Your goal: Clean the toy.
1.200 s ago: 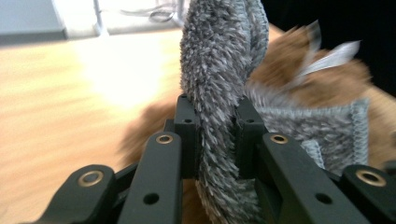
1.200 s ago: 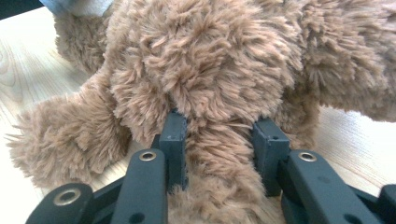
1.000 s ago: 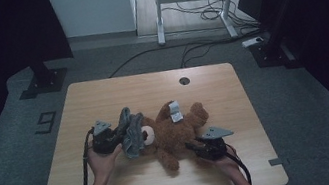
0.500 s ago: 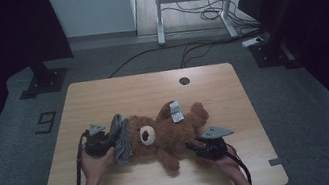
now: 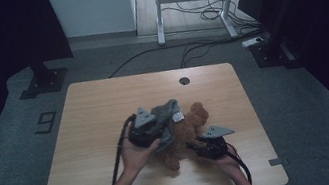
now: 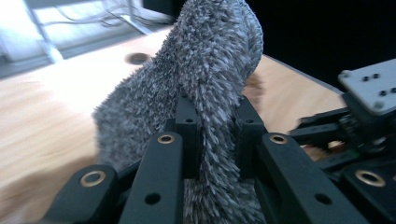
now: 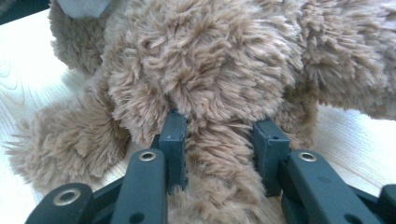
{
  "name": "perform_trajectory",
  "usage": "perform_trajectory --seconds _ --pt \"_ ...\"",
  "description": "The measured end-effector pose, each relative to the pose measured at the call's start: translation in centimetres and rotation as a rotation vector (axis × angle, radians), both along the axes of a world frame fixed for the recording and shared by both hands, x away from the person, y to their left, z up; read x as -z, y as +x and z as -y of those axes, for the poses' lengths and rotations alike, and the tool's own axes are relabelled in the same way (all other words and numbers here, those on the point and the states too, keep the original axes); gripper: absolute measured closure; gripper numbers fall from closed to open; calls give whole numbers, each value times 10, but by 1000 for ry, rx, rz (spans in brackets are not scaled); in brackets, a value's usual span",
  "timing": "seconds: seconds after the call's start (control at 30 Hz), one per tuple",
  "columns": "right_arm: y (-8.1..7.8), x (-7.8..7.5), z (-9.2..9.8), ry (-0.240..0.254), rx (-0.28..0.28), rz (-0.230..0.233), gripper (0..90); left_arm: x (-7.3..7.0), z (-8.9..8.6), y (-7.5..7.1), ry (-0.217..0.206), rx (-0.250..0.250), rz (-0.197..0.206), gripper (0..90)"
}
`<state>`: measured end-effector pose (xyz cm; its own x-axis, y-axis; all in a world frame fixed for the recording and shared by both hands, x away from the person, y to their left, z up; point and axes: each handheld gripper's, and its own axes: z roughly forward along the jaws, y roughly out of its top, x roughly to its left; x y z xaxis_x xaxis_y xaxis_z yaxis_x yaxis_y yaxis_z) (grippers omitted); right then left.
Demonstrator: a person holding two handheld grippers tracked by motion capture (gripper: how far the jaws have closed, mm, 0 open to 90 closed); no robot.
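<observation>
We pinch grey garment (image 6: 210, 70) in left claw (image 6: 217, 128), right claw (image 7: 222, 140) clamps teddy bear (image 7: 210, 70) leg; hard tug risks bear dragging off tabletop (image 5: 104, 107).

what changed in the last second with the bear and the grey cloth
The left tool, clamped on the grey cloth, carried it right, from the bear's head over the teddy bear. The right tool kept its grip on the bear's limb, unmoved.
</observation>
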<state>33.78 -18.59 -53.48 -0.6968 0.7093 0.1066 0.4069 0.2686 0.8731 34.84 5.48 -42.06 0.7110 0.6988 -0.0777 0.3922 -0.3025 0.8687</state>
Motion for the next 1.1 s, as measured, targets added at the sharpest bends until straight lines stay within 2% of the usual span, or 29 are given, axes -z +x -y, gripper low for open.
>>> perform_trajectory --seconds 0.1,0.17,0.2,0.23,0.3,0.4,0.53,0.7,0.83,0.9,0.97,1.03,1.1 --pt "0 0 0 3 2 0 628 20 32 5 45 34 -37 762" --pt "0 0 0 4 4 1 628 33 44 6 81 41 -52 762" --pt "0 1 0 4 4 1 628 41 48 7 99 42 -53 762" --pt "-1 1 0 1 5 -1 627 45 48 7 99 39 -43 762" --pt "-1 1 0 4 3 -3 627 44 42 6 97 31 -43 763" --pt "0 1 0 6 4 1 628 40 30 7 112 -9 -39 763" --pt "-1 2 0 7 5 1 628 32 3 9 118 -87 -32 761" --pt "-1 2 0 15 6 -5 628 22 -42 9 33 -144 -33 760" --pt "-1 3 1 21 8 -6 628 17 -76 9 1 -208 -19 761" --pt "-1 3 1 24 9 -7 628 22 -92 11 -16 -236 -46 761" --pt "-1 3 1 25 8 -10 628 33 -104 15 0 -258 -85 761" --pt "0 3 1 26 7 -10 628 48 -115 18 -38 -257 -133 761" --pt "0 4 0 29 5 -11 628 55 -119 19 -53 -257 -146 760"
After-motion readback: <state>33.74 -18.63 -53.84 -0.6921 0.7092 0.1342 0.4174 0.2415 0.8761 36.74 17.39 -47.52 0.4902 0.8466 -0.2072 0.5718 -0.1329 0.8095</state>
